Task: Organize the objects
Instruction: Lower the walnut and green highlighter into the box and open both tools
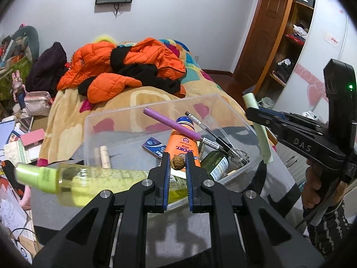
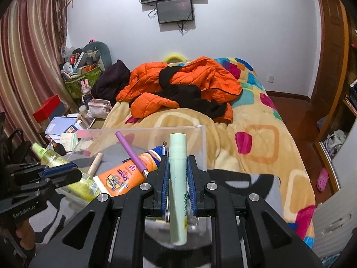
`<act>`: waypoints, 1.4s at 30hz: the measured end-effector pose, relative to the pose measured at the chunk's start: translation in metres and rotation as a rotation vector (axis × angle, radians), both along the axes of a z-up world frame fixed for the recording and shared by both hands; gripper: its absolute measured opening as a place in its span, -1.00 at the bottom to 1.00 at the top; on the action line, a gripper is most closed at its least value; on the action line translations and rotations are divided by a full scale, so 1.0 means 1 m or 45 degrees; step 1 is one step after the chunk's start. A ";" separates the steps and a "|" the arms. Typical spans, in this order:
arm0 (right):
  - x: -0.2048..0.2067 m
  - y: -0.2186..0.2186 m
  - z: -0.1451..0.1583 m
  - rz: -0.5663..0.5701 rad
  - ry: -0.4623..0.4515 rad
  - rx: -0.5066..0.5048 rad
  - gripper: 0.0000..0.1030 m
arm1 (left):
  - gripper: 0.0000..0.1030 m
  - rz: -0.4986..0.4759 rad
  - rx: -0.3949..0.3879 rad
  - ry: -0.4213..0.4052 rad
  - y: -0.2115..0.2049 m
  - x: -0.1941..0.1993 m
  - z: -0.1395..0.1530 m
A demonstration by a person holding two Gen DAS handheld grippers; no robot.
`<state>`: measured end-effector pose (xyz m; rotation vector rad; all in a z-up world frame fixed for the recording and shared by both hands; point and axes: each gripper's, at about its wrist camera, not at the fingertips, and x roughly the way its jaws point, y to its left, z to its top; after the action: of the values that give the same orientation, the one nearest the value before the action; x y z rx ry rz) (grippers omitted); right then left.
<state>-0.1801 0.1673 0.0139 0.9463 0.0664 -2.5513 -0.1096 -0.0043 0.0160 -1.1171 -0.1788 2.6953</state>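
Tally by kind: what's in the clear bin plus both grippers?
Bottles: 3 - orange sunscreen bottle, dark green glass bottle, yellow-green spray bottle (left gripper)
Pens: 2 - purple pen, black-and-clear pen
Tubes: 2 - beige tube, pale green tube (right gripper)
Boxes: 1 - small blue box
Nuts: 1 - brown walnut
Total: 9

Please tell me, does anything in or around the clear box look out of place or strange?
Yes. A walnut lies in the clear box among toiletries and pens, beside the orange sunscreen tube; it is the only food-like item. The purple pen is askew, propped slanting on the tube. Nothing looks spilled or broken.
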 end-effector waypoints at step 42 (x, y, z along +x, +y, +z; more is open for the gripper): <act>0.000 -0.034 -0.008 0.180 -0.080 0.063 0.06 | -0.19 -0.009 0.036 -0.029 0.008 0.001 -0.001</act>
<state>-0.1803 0.1330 0.0060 1.0026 0.1728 -2.3990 -0.1086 0.0033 0.0151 -1.1391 -0.2157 2.6664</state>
